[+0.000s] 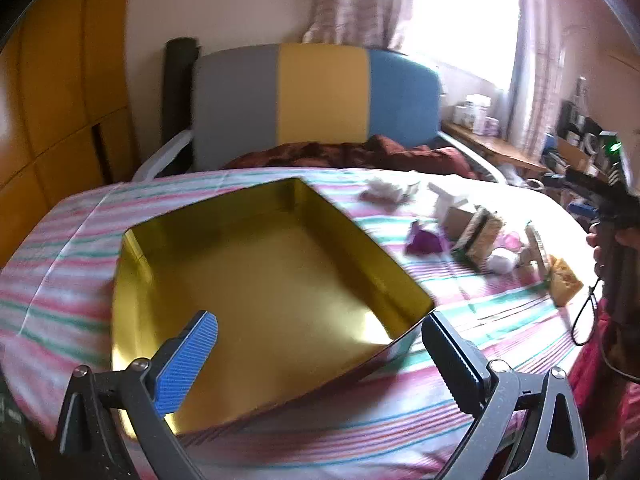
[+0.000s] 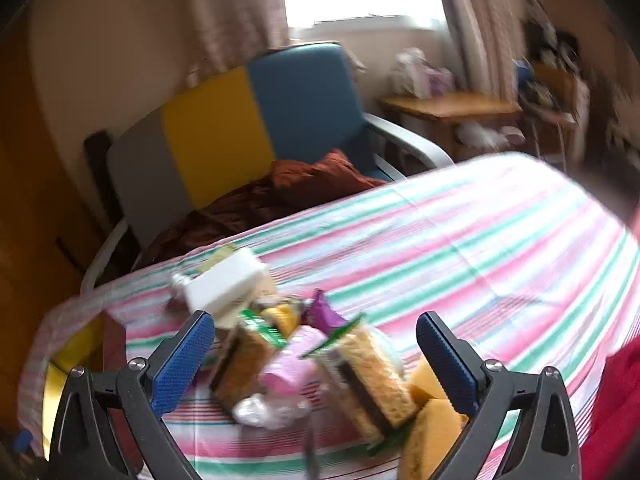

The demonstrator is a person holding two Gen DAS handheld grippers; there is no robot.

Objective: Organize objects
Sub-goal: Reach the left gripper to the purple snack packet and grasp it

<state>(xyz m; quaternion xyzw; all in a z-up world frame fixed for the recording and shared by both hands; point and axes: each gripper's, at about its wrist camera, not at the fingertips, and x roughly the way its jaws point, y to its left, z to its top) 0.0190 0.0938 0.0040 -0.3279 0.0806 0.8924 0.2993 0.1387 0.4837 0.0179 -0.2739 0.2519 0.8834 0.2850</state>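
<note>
An empty gold metal tin (image 1: 264, 280) lies open on the striped tablecloth. My left gripper (image 1: 320, 340) hovers open over its near edge with nothing between the fingers. To the tin's right lies a blurred heap of small things (image 1: 480, 236). In the right wrist view that heap sits just under my open right gripper (image 2: 316, 340): wrapped yellow scrub sponges (image 2: 368, 376), a pink wrapped item (image 2: 292, 364), a white box (image 2: 228, 284), a purple wrapper (image 2: 322, 312) and orange sponges (image 2: 432, 428). Nothing is held. The tin's corner (image 2: 72, 356) shows at the left edge.
A grey, yellow and blue chair (image 1: 316, 96) with a dark red cloth (image 1: 352, 152) stands behind the table. A wooden side table (image 2: 448, 108) with clutter is under the window. The striped tablecloth (image 2: 480, 240) lies bare on the right. A person's hand holds the right gripper's handle (image 1: 612, 216).
</note>
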